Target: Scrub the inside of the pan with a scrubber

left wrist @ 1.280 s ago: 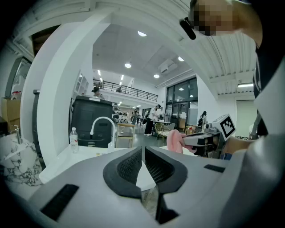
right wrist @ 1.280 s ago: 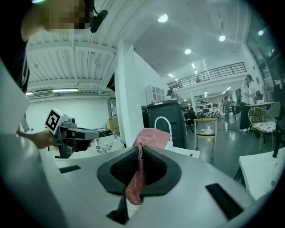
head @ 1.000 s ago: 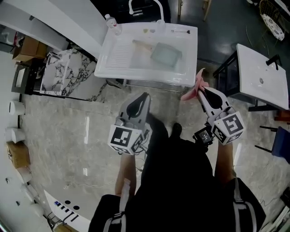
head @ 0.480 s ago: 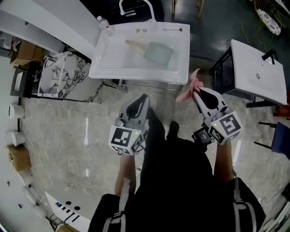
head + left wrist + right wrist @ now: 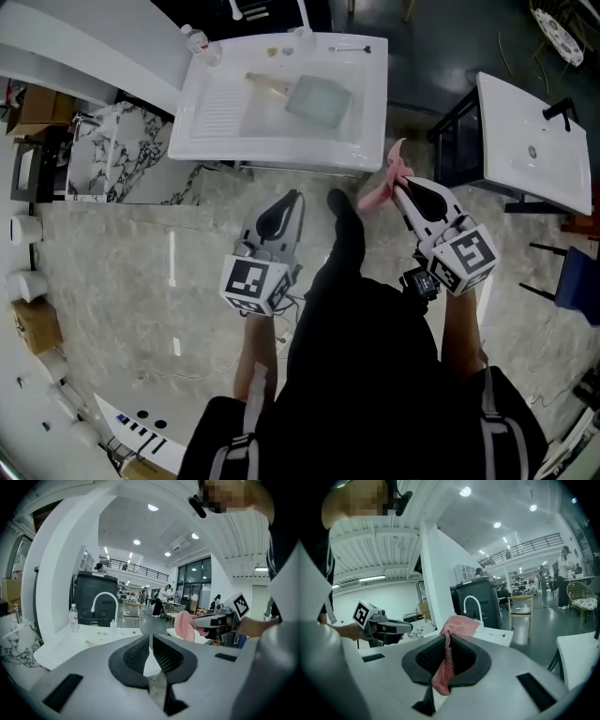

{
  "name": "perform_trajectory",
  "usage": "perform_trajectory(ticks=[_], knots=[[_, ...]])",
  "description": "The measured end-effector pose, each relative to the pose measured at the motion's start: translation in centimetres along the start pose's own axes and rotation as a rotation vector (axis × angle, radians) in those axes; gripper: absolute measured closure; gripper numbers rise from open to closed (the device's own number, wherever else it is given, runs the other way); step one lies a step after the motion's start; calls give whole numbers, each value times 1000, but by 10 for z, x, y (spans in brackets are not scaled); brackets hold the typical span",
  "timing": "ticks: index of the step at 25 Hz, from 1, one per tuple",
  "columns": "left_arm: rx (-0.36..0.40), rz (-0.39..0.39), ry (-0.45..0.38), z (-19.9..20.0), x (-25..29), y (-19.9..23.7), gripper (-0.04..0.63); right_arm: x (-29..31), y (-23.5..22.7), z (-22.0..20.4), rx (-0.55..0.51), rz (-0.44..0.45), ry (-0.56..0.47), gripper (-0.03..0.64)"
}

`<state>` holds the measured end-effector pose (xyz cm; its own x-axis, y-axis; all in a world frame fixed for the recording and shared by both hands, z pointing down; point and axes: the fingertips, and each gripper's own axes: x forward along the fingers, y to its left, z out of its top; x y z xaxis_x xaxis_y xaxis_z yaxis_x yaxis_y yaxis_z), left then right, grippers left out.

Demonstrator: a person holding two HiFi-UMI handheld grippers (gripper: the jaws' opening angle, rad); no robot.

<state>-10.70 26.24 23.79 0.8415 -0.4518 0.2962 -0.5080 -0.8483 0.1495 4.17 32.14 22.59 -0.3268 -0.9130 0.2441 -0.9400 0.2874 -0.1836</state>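
A square grey-green pan (image 5: pixel 319 99) with a wooden handle lies in the basin of the white sink (image 5: pixel 370 94) at the top of the head view. My right gripper (image 5: pixel 397 184) is shut on a pink mesh scrubber (image 5: pixel 384 186), which is pinched between the jaws (image 5: pixel 445 660) and sticks out past them. It hangs in the air just short of the sink's front right corner. My left gripper (image 5: pixel 292 202) is shut with nothing in it, held lower and to the left, in front of the sink. Its jaws (image 5: pixel 150 649) meet.
A plastic bottle (image 5: pixel 192 39) and a curved tap (image 5: pixel 104 603) stand at the sink's back edge. A second white washbasin (image 5: pixel 534 150) on a dark frame stands to the right. A marble-patterned slab (image 5: pixel 112 155) lies left of the sink. Boxes and rolls line the left wall.
The sink has drawn closer and slid up in the head view as I walk toward it. Both grippers keep their pose and the right one still holds the scrubber.
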Motion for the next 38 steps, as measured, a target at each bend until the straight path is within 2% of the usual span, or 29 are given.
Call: perform_trajectory(ticks=[8,18,25,29,33,35,38], knots=[[-41,20,-25,10,65,38,546,53,-44,17,-27,49,47,574],[-99,72,-41,36,150,119,546,160,-107,66,-122,127,145,574],[-151,75,22,11,200,144,546,199,-126,65,-174,167,221,574],[-169,74,81,-14,223,147,546,221,-131,45,-195,233,301,574],[-238,120,118,-37,239,151,546,244,-139,25,-205,316,361,574],[-243,164,138,-45,245,154,546,258,-145,15,-207,387,391,573],[-273,272,167,-57,245,160,546,277,-151,-2,-224,508,441,573]])
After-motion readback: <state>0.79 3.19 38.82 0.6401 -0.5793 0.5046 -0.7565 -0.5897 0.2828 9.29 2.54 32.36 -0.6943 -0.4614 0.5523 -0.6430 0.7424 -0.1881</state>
